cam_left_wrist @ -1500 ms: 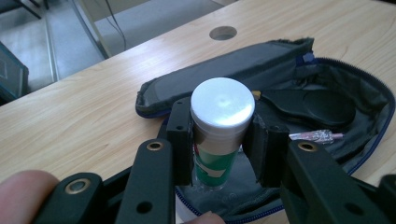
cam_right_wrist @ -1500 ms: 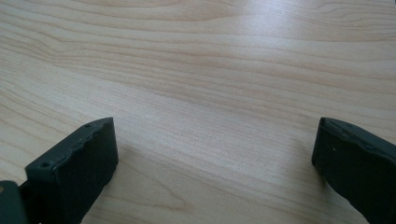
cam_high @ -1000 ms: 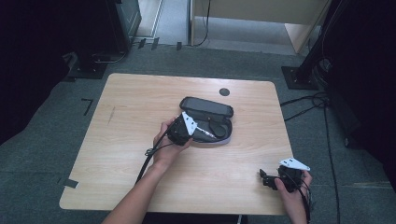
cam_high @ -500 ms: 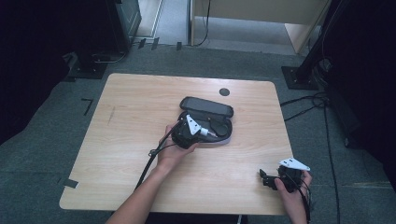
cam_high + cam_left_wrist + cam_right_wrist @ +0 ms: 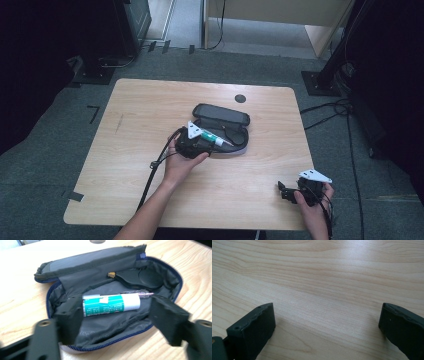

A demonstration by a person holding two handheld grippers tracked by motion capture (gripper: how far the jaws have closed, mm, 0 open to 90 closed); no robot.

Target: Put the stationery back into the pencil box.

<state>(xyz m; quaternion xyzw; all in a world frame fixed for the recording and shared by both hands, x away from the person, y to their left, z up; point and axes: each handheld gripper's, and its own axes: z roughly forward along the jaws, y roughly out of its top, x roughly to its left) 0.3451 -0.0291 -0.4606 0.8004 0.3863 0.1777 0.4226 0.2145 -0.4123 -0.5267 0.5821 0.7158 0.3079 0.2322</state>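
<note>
While left gripper (image 5: 113, 322) hangs over open pencil case (image 5: 160, 277) with jaws spread wide, holding nothing, risk is clear: glue stick (image 5: 111, 305) lies loose between them, round body likely to roll or skid on slack lining if one jaw touches first. Jaw could also snag dark fabric or zip edge. Stick: white tube, green label, lying flat inside case, mid-table (image 5: 150, 100). Thin pinkish pen-like item (image 5: 140, 293) just beyond it, blurred. Right gripper (image 5: 295, 192) rests near right corner, jaws wide, empty.
</note>
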